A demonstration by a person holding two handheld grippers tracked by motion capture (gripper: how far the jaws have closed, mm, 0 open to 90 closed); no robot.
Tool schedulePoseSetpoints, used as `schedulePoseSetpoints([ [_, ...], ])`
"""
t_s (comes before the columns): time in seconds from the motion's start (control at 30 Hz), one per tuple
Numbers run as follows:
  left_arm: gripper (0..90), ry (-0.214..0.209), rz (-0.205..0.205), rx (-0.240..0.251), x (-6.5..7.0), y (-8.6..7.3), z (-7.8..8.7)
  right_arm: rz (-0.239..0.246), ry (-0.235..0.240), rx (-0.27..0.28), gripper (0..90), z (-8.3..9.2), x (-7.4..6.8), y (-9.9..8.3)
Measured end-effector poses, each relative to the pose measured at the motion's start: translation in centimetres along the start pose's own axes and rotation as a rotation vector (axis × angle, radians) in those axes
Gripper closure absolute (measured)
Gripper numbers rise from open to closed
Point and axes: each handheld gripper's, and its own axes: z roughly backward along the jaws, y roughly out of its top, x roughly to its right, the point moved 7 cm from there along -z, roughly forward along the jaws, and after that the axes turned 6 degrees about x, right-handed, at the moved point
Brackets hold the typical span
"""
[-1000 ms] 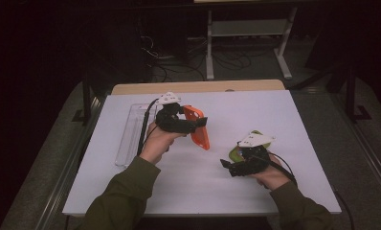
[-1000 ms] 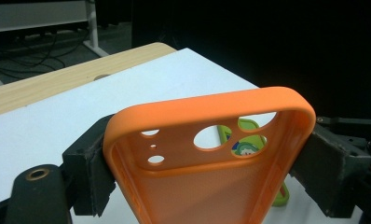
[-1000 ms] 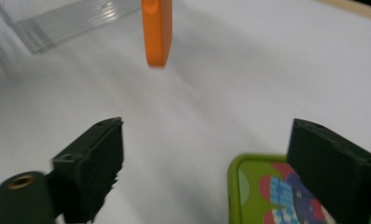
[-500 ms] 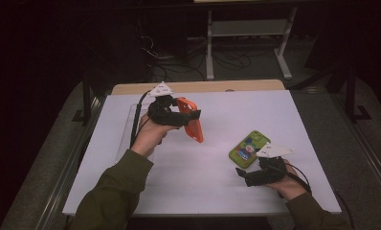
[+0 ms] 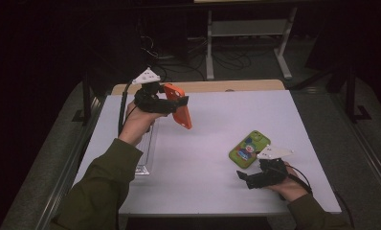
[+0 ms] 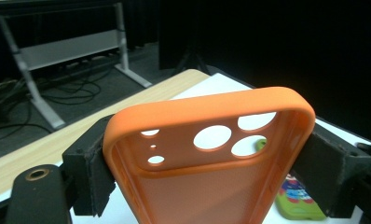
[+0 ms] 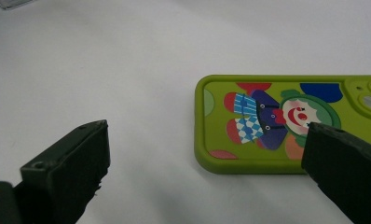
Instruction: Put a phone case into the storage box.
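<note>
As seen from the high view, the left gripper (image 5: 179, 103) is held above the far left of the white worktop (image 5: 212, 191), clenched on an orange phone case (image 5: 179, 111) that hangs tilted between its jaws, clear of the surface. A green cartoon-printed phone case (image 5: 249, 148) lies flat on the worktop's right half, with the right gripper (image 5: 242, 178) just beside its near end, released and apart from it. A clear plastic tray (image 5: 145, 160) lies along the worktop's left edge, largely covered by the left forearm, so that its contents cannot be made out.

In the left gripper view, the orange phone case (image 6: 207, 154) is seen from its hollow inner side, camera cut-outs uppermost, its two long edges pressed between the black pads; its lower part is cut off by the frame. A corner of the green case (image 6: 298, 198) is visible beyond it.

In the right gripper view, the jaws stand wide apart, having just been opening, with nothing between them; the green case (image 7: 272, 123) lies ahead and to the right, its camera end cut off, the right jaw overlapping its lower right corner in the picture.

The step in hand is judged to be the carrying of the orange case while the green one has been set down; the next move would call for a steady transfer, perhaps toward the tray.
</note>
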Motion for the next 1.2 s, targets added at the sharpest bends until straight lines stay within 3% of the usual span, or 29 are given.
schedulePoseSetpoints([
  [0.53,16.0,0.189,0.025,-0.007,-6.5,0.5,1.4,0.006,-0.002,0.004,0.5,0.1,0.0,0.1],
  [0.8,16.0,0.327,0.045,-0.019,-9.5,0.2,1.9,0.013,-0.006,0.007,0.6,0.1,0.1,0.1],
  [1.07,15.9,0.469,0.066,-0.075,-12.1,-1.1,1.6,0.014,-0.006,0.009,0.5,0.1,0.1,0.1],
  [1.2,15.9,0.52,0.075,-0.096,-13.0,-1.7,1.5,0.01,-0.005,0.01,0.5,0.2,0.1,0.2],
])
